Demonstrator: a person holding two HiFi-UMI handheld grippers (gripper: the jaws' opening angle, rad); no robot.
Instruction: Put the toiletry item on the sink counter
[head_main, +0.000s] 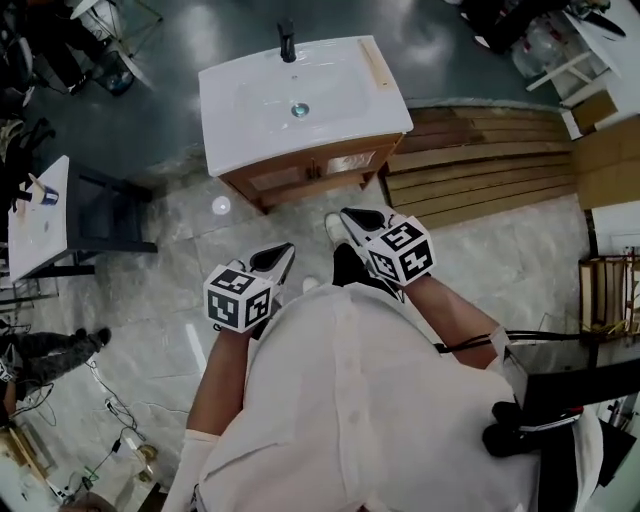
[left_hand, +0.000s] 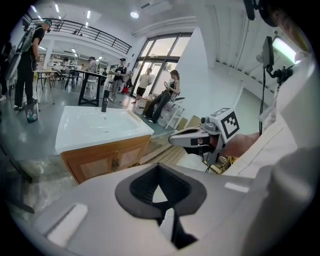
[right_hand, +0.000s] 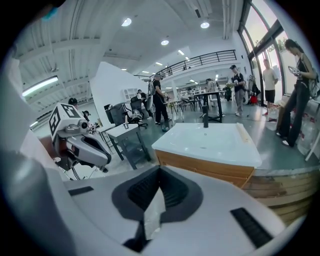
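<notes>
1. Head view: sink counter (head_main: 240, 140) upper centre, slim pale toiletry item (head_main: 378, 62) lying along its right edge, seemingly delivered already; left gripper (head_main: 286, 252) and right gripper (head_main: 347, 214) tucked near the body, mid-frame, well apart from it.
2. Left gripper view: jaws together, empty, nothing left to carry.
3. Right gripper view: jaws together too, holding nothing.

Dark glossy floor (head_main: 200, 30) at twelve o'clock, pale marbled tiles (head_main: 250, 240) nearer; stacked wooden planks (head_main: 480, 165) at two; white side table (head_main: 35, 225) at nine; tall windows (left_hand: 150, 60) and ceiling lights (right_hand: 164, 42) beyond.
</notes>
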